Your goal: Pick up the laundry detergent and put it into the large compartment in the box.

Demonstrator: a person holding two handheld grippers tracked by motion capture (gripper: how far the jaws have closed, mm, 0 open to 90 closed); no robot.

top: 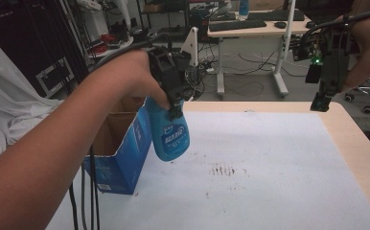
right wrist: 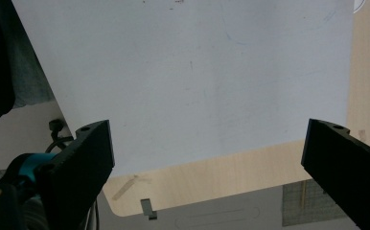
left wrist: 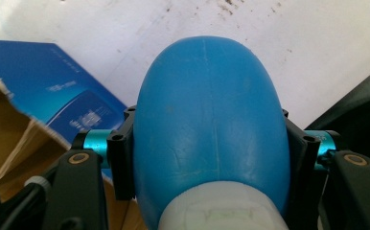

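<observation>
A blue plastic bottle (top: 170, 136) with a white and blue label hangs in the air, base down, just right of the box. My left gripper (top: 176, 98) is shut on its upper part. In the left gripper view the bottle (left wrist: 212, 124) bulges between the two jaws, with its pale neck at the bottom. My right gripper (top: 323, 98) is held high over the table's far right corner, open, with nothing between its jaws. In the right gripper view the gripper (right wrist: 207, 158) looks down on the white sheet (right wrist: 197, 72) and the wooden edge.
An open blue cardboard box (top: 121, 153) stands at the table's left side. A white sheet (top: 269, 167) covers the wooden table (top: 360, 143) and carries a patch of dark red marks (top: 223, 170). Beyond the table are a desk with a keyboard, cables and shelving.
</observation>
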